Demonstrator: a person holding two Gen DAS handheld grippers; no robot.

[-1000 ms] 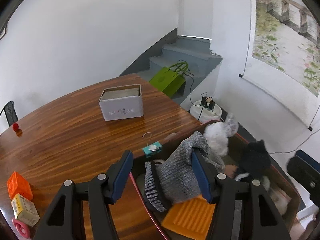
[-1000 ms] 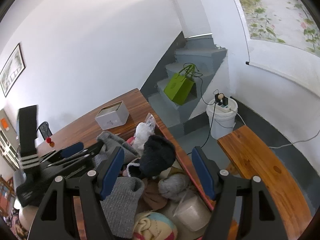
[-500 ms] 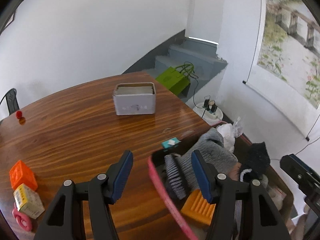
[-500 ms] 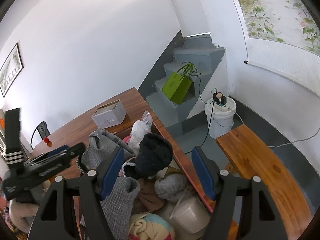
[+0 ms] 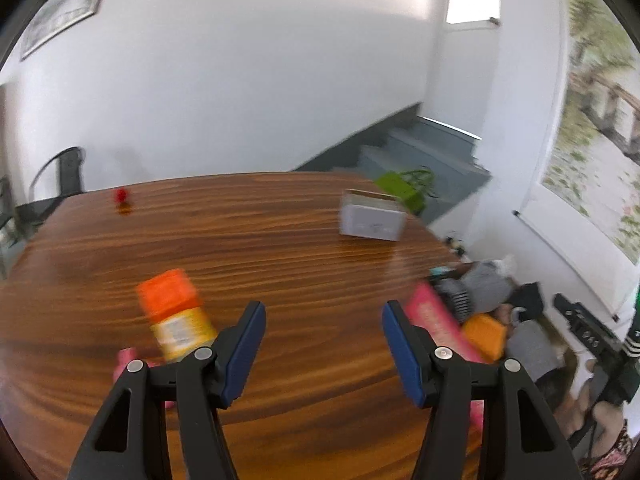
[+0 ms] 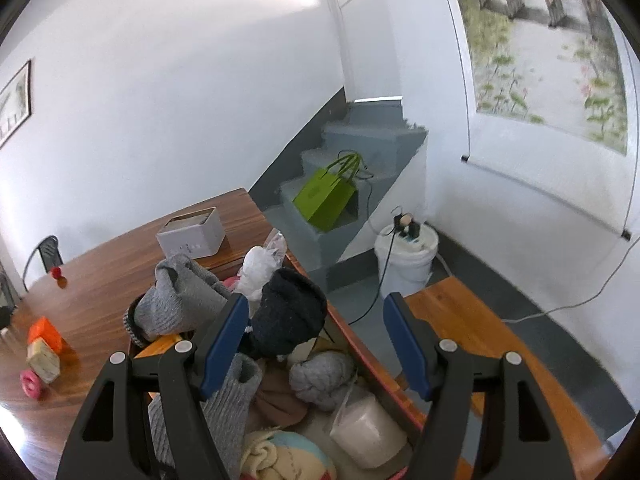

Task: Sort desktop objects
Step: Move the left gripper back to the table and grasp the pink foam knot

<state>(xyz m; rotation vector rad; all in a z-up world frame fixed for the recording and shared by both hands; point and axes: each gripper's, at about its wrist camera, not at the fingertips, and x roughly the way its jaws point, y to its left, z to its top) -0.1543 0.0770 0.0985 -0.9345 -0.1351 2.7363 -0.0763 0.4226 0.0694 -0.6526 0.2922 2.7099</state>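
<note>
Both pairs of blue-padded fingers stand wide apart with nothing between them. Ahead and to the left of the left gripper (image 5: 323,322), just past its left finger (image 5: 244,344), sits a small cluster on the wooden table (image 5: 280,240): an orange block (image 5: 168,294) touching a yellow-labelled box (image 5: 182,332), with a pink ring-shaped piece (image 5: 128,360) just behind that finger. The box looks longer than wide, its long axis running roughly away from the camera, though blur softens its edges. The right-wrist view shows the same three, orange block (image 6: 44,332), box (image 6: 43,358) and pink piece (image 6: 31,385), far off to its left. The right gripper (image 6: 316,334) hangs over a crate (image 6: 356,344) crammed with grey knits (image 6: 180,300), a dark sock (image 6: 288,312) and a white tub (image 6: 368,428). A white tin (image 5: 372,218) and a small red object (image 5: 122,196) stand well apart on the far side of the table. My judgement: the left gripper is much nearer the cluster, which calls for a swing leftward.
</note>
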